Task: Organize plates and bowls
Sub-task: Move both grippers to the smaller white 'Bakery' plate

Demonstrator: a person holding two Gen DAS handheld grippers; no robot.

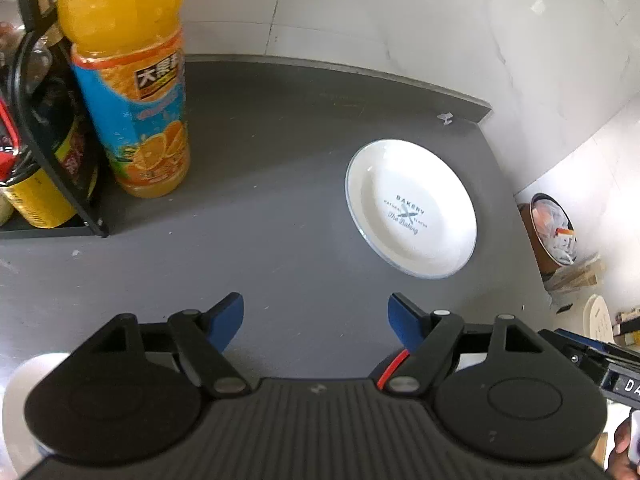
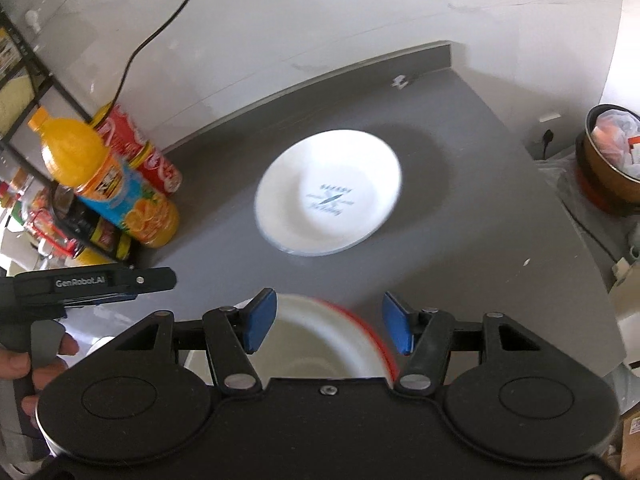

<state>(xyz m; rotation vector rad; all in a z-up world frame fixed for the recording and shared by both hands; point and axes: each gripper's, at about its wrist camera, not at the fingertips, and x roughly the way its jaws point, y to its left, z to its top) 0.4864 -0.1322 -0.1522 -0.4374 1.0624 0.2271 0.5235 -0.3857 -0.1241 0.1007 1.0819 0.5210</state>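
Note:
A white plate [image 1: 412,208] with a thin blue rim and "BAKERY" print lies flat on the grey counter [image 1: 260,220], ahead and to the right of my left gripper [image 1: 318,320]. That gripper is open with only counter between its blue pads. In the right wrist view the same plate [image 2: 328,196] lies ahead of my right gripper [image 2: 328,326], which is open. A white bowl with a red rim [image 2: 320,348] sits below and between its fingers, partly hidden by the gripper body. A sliver of that red rim [image 1: 394,368] shows in the left wrist view.
An orange juice bottle [image 1: 128,80] stands at the left beside a black wire rack [image 1: 52,168] of bottles, with a red can [image 2: 140,148] behind it. A bin [image 2: 612,152] sits off the counter's right edge. A hand [image 2: 44,360] holds the left gripper's handle.

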